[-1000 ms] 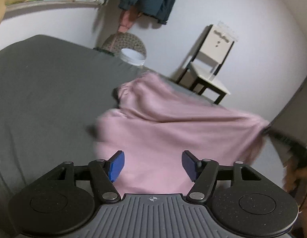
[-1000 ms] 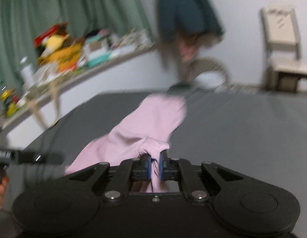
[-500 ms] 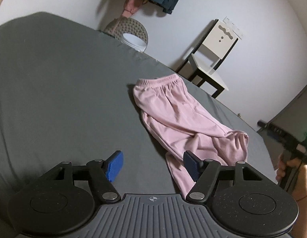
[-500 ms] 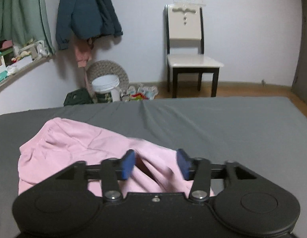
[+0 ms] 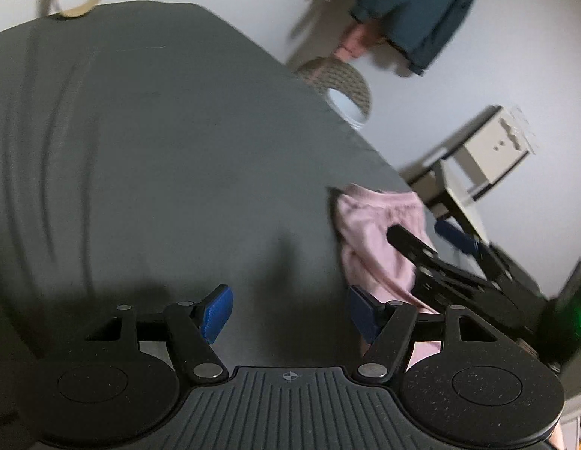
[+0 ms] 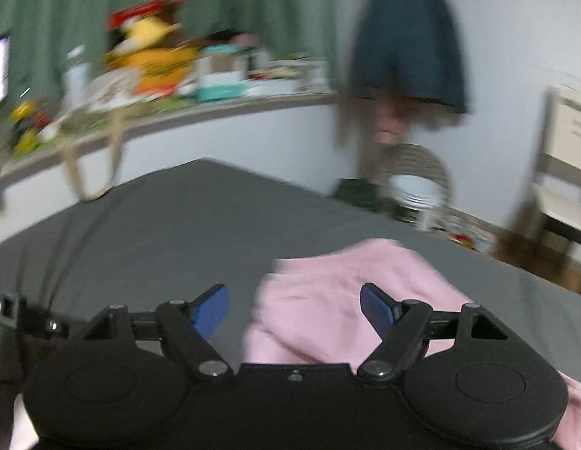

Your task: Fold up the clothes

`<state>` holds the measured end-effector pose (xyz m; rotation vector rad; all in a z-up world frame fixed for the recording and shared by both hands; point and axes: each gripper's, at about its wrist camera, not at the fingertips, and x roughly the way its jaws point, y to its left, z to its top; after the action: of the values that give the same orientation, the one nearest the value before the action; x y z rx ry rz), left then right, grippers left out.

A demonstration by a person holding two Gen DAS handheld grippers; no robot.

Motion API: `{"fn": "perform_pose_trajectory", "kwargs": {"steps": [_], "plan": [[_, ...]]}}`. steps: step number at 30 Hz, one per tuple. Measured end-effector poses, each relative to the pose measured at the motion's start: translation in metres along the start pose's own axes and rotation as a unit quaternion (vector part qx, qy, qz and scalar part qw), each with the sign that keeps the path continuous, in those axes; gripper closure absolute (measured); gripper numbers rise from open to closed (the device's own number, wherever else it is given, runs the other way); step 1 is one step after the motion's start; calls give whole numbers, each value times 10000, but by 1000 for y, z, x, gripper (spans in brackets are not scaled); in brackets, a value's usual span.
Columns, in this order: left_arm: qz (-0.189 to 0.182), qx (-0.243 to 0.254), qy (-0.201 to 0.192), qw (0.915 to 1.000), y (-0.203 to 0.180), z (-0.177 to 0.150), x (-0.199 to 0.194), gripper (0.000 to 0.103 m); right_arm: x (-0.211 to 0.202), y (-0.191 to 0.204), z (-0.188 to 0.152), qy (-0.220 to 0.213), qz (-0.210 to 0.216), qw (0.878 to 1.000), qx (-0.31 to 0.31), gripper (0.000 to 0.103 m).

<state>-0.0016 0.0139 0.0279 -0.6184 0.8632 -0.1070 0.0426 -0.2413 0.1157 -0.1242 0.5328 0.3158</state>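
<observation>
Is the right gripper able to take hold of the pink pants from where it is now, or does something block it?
Probably yes. The right gripper stands open directly over the pink pants on the grey sheet, with nothing between its fingers and the cloth.

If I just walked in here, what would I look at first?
Probably the pink pants, lying crumpled on the big dark grey bed sheet; they're the only bright thing on it. Next, the two black tools with blue pads: the right hand-held gripper is open just above the pants, and the left hand-held gripper is open over bare sheet. Behind the bed, a dark blue jacket hangs on the wall.
</observation>
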Motion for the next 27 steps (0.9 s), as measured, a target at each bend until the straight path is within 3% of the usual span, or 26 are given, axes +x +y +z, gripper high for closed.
{"fn": "perform_pose_trajectory", "kwargs": {"steps": [6, 11, 14, 16, 17, 20, 22, 27], "plan": [[8, 177, -81, 9998, 11, 2, 5, 35, 59, 28, 13, 20, 132, 9900, -1403, 27], [-61, 561, -144, 9983, 9, 6, 0, 35, 96, 22, 38, 331, 419, 9794, -1949, 29], [-98, 713, -147, 9973, 9, 8, -5, 35, 115, 12, 47, 707, 736, 9734, -2053, 35], [-117, 723, -119, 9972, 10, 9, -5, 35, 127, 6, 49, 1004, 894, 9719, -1933, 47], [-130, 710, -106, 9973, 10, 10, -5, 35, 133, 4, 50, 1152, 973, 9707, -1872, 64], [-159, 681, -105, 9975, 13, 12, -9, 35, 145, -2, 46, 1432, 956, 9696, -1737, 97], [-160, 655, -114, 9977, 14, 13, -10, 35, 141, -4, 42, 1354, 1052, 9713, -1651, 102], [-223, 543, -84, 9982, 11, 12, -8, 35, 99, -9, 37, 799, 1485, 9780, -1231, 102]]}}
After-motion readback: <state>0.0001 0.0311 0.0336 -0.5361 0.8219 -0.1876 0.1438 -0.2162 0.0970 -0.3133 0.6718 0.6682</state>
